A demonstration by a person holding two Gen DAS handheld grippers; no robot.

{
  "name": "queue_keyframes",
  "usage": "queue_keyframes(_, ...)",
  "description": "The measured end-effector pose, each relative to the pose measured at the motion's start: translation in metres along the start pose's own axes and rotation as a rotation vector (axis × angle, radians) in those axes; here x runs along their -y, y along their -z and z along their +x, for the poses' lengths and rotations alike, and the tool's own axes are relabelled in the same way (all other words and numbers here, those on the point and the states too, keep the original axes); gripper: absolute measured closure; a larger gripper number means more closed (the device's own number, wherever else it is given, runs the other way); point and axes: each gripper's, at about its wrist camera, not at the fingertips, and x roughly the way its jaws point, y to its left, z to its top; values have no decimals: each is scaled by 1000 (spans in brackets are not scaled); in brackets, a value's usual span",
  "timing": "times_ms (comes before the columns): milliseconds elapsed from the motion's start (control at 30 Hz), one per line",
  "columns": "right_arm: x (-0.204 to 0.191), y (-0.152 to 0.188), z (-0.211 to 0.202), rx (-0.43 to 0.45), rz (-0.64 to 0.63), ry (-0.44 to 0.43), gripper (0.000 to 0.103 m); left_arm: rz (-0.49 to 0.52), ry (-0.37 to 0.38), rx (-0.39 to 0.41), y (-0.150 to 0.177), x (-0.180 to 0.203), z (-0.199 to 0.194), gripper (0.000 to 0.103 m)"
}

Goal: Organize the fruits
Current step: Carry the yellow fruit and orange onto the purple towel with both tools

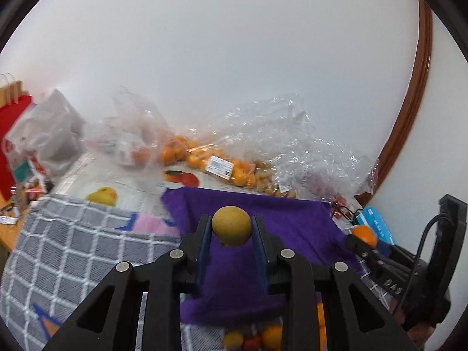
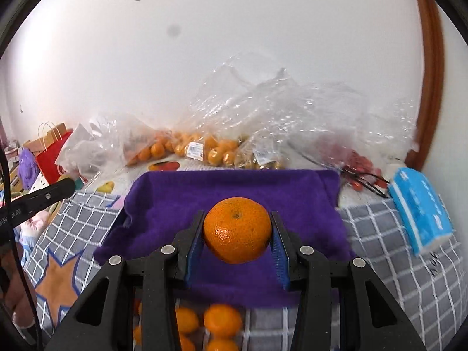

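Observation:
My left gripper [image 1: 231, 228] is shut on a small round yellow-brown fruit [image 1: 231, 225], held above a purple cloth [image 1: 280, 219]. My right gripper [image 2: 237, 234] is shut on an orange mandarin [image 2: 237, 229], held above the same purple cloth [image 2: 234, 187]. In the left wrist view the right gripper with its mandarin [image 1: 365, 234] shows at the right. Below the right gripper lie several mandarins [image 2: 222, 320]; below the left gripper lie mixed small fruits [image 1: 254, 339]. Clear bags of mandarins [image 2: 204, 146] and small brown fruits [image 2: 260, 161] lie at the back.
A grey checked cloth [image 2: 395, 248] covers the table. A blue tissue pack [image 2: 421, 207] lies at the right, red cherry tomatoes [image 2: 362, 166] behind it. Crumpled clear plastic [image 2: 292, 111] lines the white wall. A red paper bag [image 2: 52, 152] stands at the left.

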Motion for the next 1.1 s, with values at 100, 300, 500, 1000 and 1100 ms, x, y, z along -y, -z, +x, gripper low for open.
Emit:
queue_keyframes(100, 3, -3, 21, -18, 14, -3, 61, -6, 20, -11, -4, 0, 20, 77)
queue_keyframes(300, 18, 2, 47, -41, 40, 4, 61, -17, 20, -31, 10, -10, 48, 77)
queue_keyframes(500, 33, 8, 52, -34, 56, 12, 61, -46, 34, -37, 20, -20, 64, 77)
queue_keyframes(1000, 44, 21, 75, -86, 65, 38, 61, -38, 68, -65, 29, -19, 79, 77)
queue_keyframes(1100, 42, 23, 77, -95, 60, 39, 61, -28, 66, -84, 32, -17, 85, 77)
